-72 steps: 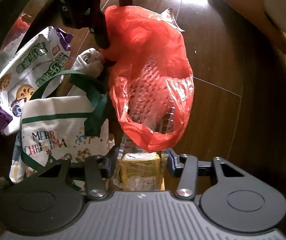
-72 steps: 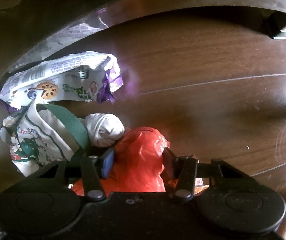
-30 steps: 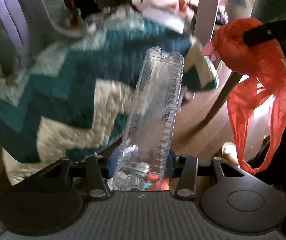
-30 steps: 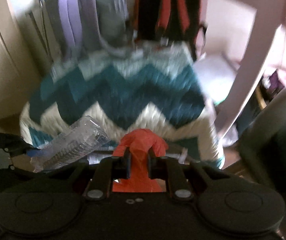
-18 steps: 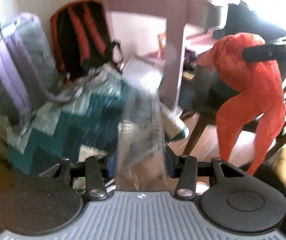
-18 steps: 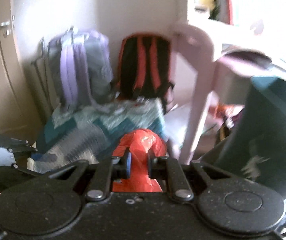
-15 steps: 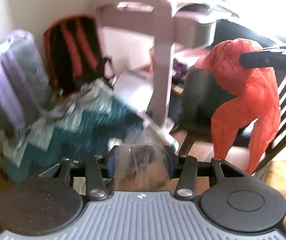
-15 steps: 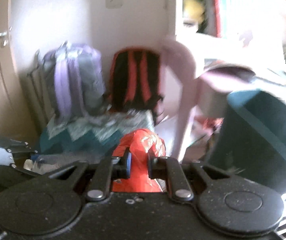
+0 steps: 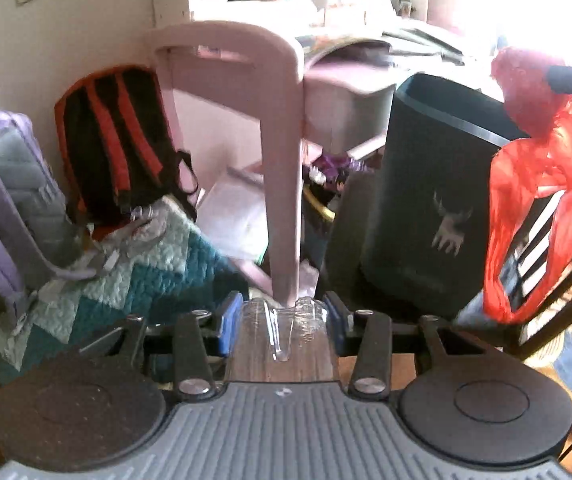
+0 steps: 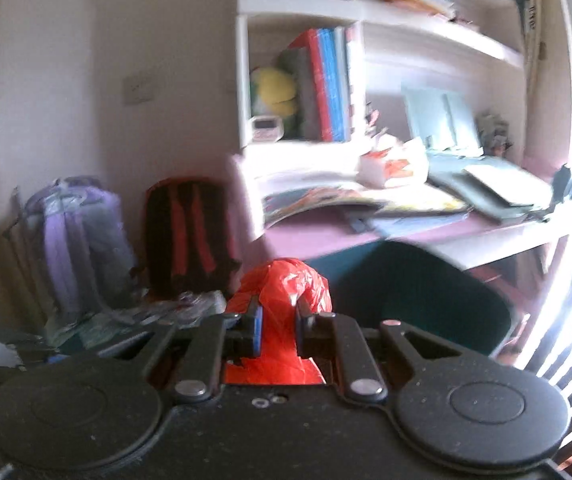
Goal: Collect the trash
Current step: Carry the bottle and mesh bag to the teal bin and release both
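Left wrist view: left gripper [image 9: 284, 320] is pinching a crushed clear plastic bottle [image 9: 284, 334]; right gripper [image 10: 278, 326] (jaws nearly together) is clamping a crumpled red plastic bag [image 10: 284, 284].

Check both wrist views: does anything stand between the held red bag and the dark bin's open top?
Nothing visible does. The right gripper pinches the red bag, and the dark bin opens just beyond it to the right, with only clear air between them. The pink desk leg stands left of the bin.
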The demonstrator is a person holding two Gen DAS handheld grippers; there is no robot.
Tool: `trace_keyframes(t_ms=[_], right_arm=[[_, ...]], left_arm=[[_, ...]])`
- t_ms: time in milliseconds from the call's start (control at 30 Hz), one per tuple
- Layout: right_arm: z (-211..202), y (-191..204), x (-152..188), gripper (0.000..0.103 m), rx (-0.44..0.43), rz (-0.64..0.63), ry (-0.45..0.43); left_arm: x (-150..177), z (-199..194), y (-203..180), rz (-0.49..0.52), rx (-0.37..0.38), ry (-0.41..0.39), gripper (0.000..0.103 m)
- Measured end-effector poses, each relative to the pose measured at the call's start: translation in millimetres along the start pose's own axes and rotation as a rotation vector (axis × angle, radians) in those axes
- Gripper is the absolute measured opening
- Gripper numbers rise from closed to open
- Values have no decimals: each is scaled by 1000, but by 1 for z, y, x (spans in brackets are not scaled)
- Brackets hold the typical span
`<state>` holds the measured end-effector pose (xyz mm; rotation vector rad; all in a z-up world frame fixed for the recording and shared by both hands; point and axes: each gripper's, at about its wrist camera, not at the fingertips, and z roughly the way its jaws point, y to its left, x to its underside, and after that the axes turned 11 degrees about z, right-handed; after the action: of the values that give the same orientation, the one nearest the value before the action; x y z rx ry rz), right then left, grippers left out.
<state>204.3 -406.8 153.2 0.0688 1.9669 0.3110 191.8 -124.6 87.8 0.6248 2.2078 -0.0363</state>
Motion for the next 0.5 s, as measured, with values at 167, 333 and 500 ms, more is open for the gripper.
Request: trace_keyframes(t_ms=[167, 333, 500], right_arm=[[-8, -20, -45, 14, 47, 17, -61], [-3, -37, -80, 14, 165, -23, -120], [31, -67, -82, 14, 267, -15, -90]], left_arm=[[-64, -26, -3, 17, -1, -90, 43], [-143, -48, -22, 53, 0, -199, 43], [-203, -57, -59, 73, 38, -312, 43]])
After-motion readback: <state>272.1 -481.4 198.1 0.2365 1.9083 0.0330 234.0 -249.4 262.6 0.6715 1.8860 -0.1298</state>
